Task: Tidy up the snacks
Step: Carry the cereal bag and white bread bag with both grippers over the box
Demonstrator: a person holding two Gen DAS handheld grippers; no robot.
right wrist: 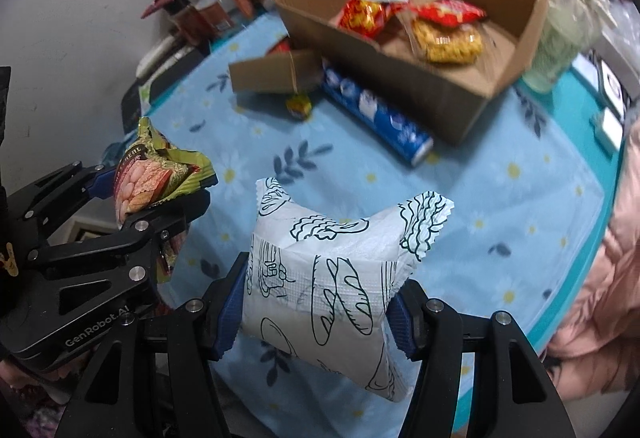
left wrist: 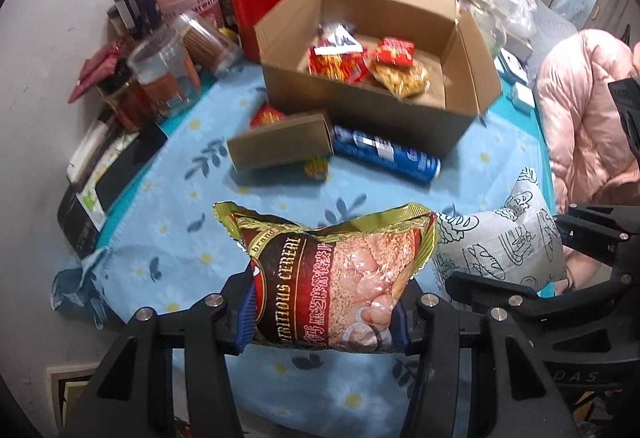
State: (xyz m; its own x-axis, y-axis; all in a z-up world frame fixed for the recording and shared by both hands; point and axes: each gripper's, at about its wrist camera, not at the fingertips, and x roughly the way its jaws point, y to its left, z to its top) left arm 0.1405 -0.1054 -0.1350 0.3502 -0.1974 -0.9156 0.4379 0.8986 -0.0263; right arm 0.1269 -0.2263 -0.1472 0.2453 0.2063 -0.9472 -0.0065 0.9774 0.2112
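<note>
Gold-edged cereal bag [left wrist: 332,278]: reads "NUTRITIOUS CEREAL" and "brand", with Chinese characters beside it; held off the bench.
Left claw [left wrist: 324,318]: clenched on the cereal bag, blue pads pressing both sides.
White bag [right wrist: 320,290]: printed with line drawings of bread loaves; no words legible; held above the blue floral cloth [right wrist: 500,198].
Right claw [right wrist: 316,322]: grasping the white bag between its blue pads.
Claw body writing: "GenRobot.AI" on the left claw's housing in the right wrist view.
Box [left wrist: 360,110]: open cardboard, on the bench beyond both bags; holds red and yellow snack packets [left wrist: 340,64], print too blurred to read.
Blue tube [left wrist: 386,154]: lies on the cloth against the box front; label not readable.
Small carton [left wrist: 280,146]: brown, plain, left of the tube.
Jars [left wrist: 168,70]: clustered at the bench's far left; labels illegible.
</note>
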